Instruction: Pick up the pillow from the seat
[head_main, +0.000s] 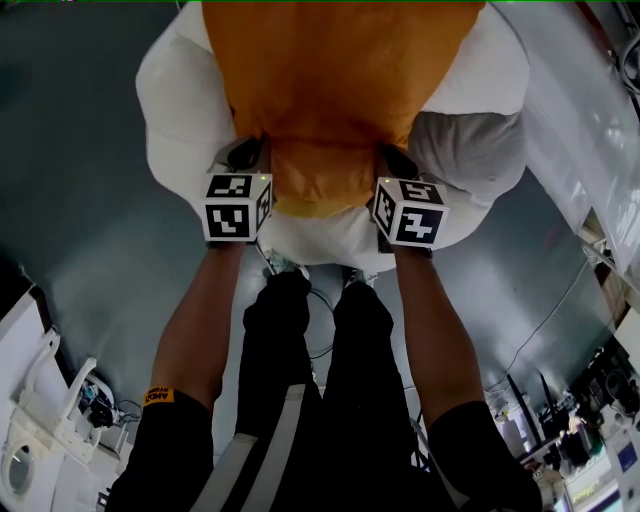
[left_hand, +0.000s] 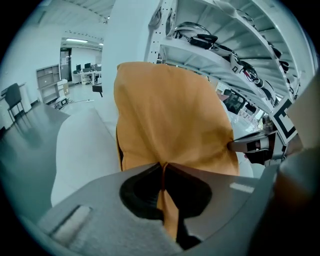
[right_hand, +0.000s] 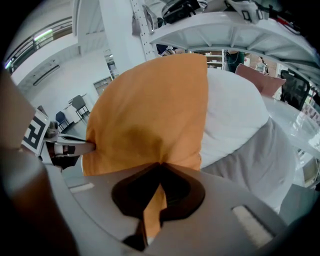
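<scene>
An orange pillow (head_main: 330, 90) lies on a white beanbag seat (head_main: 180, 110) and fills the top middle of the head view. My left gripper (head_main: 252, 160) is shut on the pillow's near left edge, and orange cloth (left_hand: 165, 200) is pinched between its jaws. At the near right edge my right gripper (head_main: 392, 165) is also shut on the pillow (right_hand: 150, 115), with a fold of cloth (right_hand: 152, 205) running down between its jaws. In the left gripper view the pillow (left_hand: 170, 115) stands up ahead, and the right gripper's fingers (left_hand: 250, 145) pinch its far side.
A grey cushion (head_main: 470, 150) rests on the seat's right side. The person's dark trousers and shoes (head_main: 310, 340) are just in front of the seat. White shelving (left_hand: 230, 45) rises behind. Equipment and cables (head_main: 590, 430) crowd the floor at right, and a white device (head_main: 40, 420) stands at left.
</scene>
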